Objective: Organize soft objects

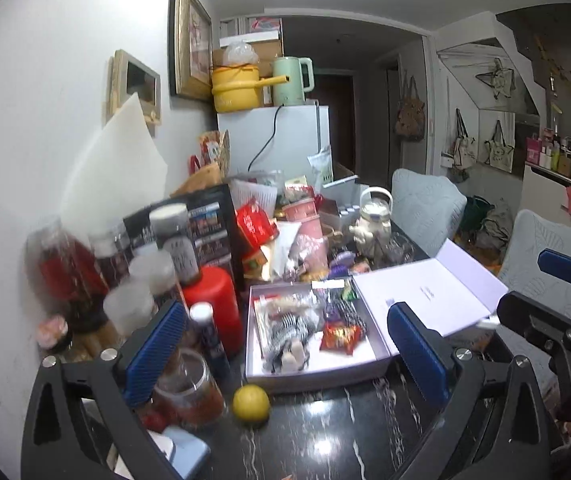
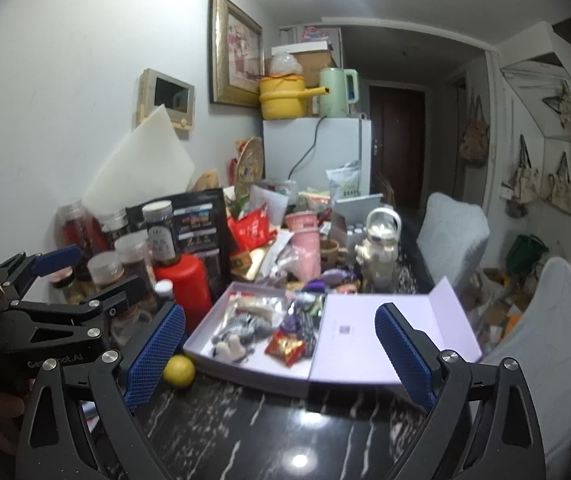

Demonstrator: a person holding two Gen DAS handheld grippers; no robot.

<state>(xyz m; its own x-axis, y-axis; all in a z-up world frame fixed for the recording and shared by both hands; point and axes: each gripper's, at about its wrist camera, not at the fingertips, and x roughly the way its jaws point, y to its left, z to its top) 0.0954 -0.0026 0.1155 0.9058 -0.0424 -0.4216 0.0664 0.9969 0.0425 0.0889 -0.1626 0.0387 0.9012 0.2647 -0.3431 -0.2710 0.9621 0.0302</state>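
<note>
A shallow lavender box (image 1: 262, 372) (image 2: 205, 354) lies open on the black marble table, its lid (image 1: 429, 292) (image 2: 385, 340) folded out to the right. Inside lie a zebra-striped plush toy (image 1: 285, 334) (image 2: 241, 328), a red snack packet (image 1: 341, 336) (image 2: 287, 348) and clear bags. My left gripper (image 1: 285, 354) is open and empty, held in front of the box. My right gripper (image 2: 281, 356) is open and empty, also in front of the box. The right gripper also shows in the left wrist view (image 1: 541, 296), and the left one in the right wrist view (image 2: 85, 276).
A yellow lemon (image 1: 251, 403) (image 2: 179, 371) sits by the box's near left corner. Jars, a red canister (image 1: 215, 308) (image 2: 185, 286) and bottles crowd the left. A white teapot (image 1: 373, 220) (image 2: 379, 248), pink cup (image 2: 305, 240) and packets stand behind. Grey chairs (image 2: 453, 236) are on the right.
</note>
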